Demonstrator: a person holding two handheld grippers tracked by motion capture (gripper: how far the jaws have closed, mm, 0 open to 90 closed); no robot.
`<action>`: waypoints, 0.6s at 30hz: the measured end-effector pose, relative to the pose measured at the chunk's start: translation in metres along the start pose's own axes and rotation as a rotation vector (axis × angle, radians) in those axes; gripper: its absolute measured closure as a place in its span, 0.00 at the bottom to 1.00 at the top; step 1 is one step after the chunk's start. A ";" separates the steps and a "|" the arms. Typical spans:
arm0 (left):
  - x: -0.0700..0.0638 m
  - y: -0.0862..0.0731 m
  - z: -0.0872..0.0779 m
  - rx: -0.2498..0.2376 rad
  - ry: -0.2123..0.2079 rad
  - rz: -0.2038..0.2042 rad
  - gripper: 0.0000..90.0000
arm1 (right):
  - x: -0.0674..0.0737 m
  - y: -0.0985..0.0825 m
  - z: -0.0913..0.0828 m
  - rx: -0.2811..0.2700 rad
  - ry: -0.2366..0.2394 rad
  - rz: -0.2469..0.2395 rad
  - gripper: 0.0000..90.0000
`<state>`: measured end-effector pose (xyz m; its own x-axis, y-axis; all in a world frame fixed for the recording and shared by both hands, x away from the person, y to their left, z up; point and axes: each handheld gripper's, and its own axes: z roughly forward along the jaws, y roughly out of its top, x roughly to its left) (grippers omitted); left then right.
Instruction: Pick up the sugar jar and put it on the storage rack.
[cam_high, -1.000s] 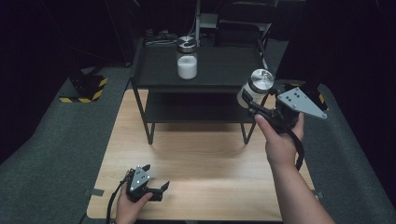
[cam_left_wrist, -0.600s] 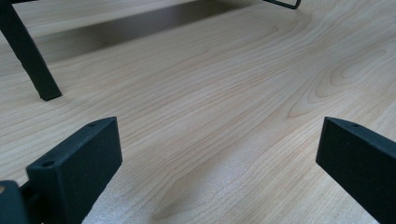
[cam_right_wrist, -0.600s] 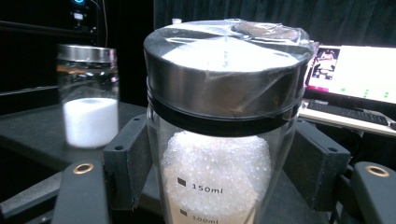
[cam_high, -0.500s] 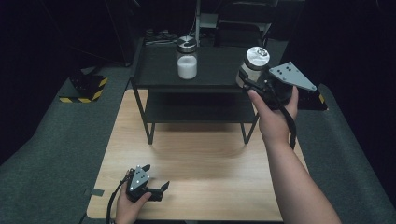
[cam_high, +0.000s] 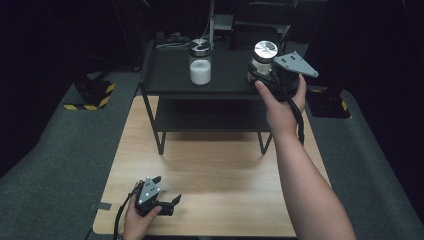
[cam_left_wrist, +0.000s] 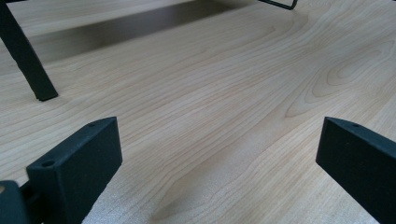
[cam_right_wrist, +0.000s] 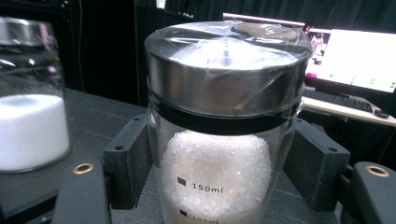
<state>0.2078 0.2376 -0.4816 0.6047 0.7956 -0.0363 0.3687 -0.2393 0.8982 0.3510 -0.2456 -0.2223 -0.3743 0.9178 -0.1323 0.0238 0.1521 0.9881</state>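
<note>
- The right gripper (cam_high: 272, 80) has its jaws closed on a jar (cam_right_wrist: 219, 140) at the shelf's (cam_high: 165, 80) right end, about 1 o'clock on the scene from above.
- I cannot tell whether the jar's base touches the shelf top or hangs just over it.
- The jar is clear, glass by the look of it, with a steel lid (cam_right_wrist: 226, 60) under film and white crystals inside; volume marks run down its wall.
- I judge it stiff, smooth, fairly heavy and breakable, so a slip is the risk.
- The jaws take it on the body just under the lid's black band, a sound place where the wall is straight.
- A second jar (cam_high: 200, 62) of white powder stands at 12 o'clock on the same shelf, well apart.
- The left gripper (cam_high: 155, 197) rests at 7 o'clock on the counter (cam_left_wrist: 224, 93), jaws spread wide with nothing between them.
- The counter is pale wood, the shelf is matt black, the floor (cam_high: 55, 165) is grey carpet, and the room is dark, with a lit screen (cam_right_wrist: 355, 60) behind.
</note>
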 end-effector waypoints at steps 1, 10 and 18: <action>0.000 0.000 0.000 0.000 0.000 0.000 0.01 | 0.000 -0.001 0.002 0.002 -0.001 0.004 0.34; 0.000 -0.001 0.000 -0.004 0.003 -0.003 0.01 | -0.003 -0.011 0.013 -0.028 -0.001 0.036 0.34; 0.000 0.000 0.000 -0.001 0.002 0.001 0.01 | -0.012 -0.024 0.016 -0.065 0.020 0.101 0.34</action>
<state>0.2079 0.2379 -0.4818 0.6039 0.7963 -0.0349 0.3674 -0.2392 0.8988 0.3693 -0.2541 -0.2457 -0.3916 0.9196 -0.0309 0.0024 0.0345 0.9994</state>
